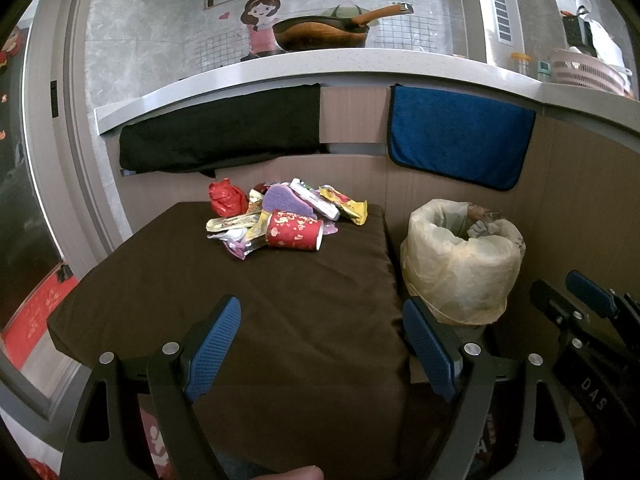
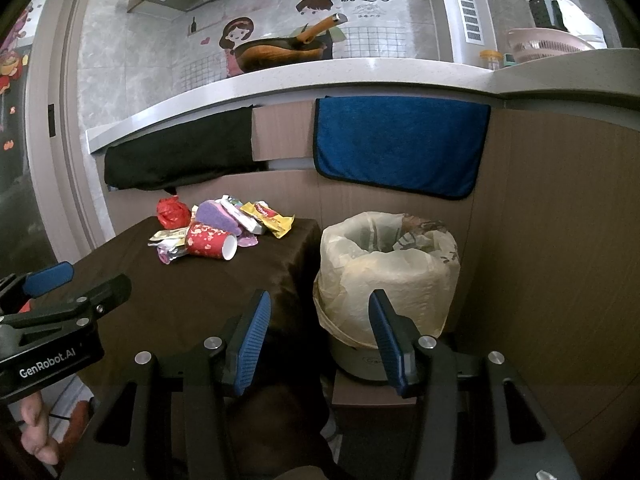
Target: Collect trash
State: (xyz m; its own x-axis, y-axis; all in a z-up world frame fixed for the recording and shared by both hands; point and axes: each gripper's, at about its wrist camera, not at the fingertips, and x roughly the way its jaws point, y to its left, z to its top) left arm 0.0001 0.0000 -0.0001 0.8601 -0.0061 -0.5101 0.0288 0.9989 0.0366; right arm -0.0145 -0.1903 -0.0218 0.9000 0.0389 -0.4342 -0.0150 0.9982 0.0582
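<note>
A heap of trash lies at the far end of a brown cushion (image 1: 260, 300): a red paper cup (image 1: 294, 230) on its side, a crumpled red bag (image 1: 227, 198), a purple sponge (image 1: 282, 202) and a yellow wrapper (image 1: 346, 202). Right of the cushion stands a bin lined with a pale plastic bag (image 1: 460, 256). My left gripper (image 1: 320, 320) hovers open over the cushion's near half, holding nothing. My right gripper (image 2: 320, 312) is open and empty too, in front of the bin (image 2: 388, 268). The cup (image 2: 210, 240) and the wrapper (image 2: 268, 214) show in the right wrist view as well.
A white counter edge (image 1: 280, 68) runs behind, with a wok (image 1: 320, 32) on it and a pink basket (image 1: 584, 72) at the right. A black cloth (image 1: 220, 132) and a blue towel (image 1: 460, 136) hang over the wood-look panel behind the cushion.
</note>
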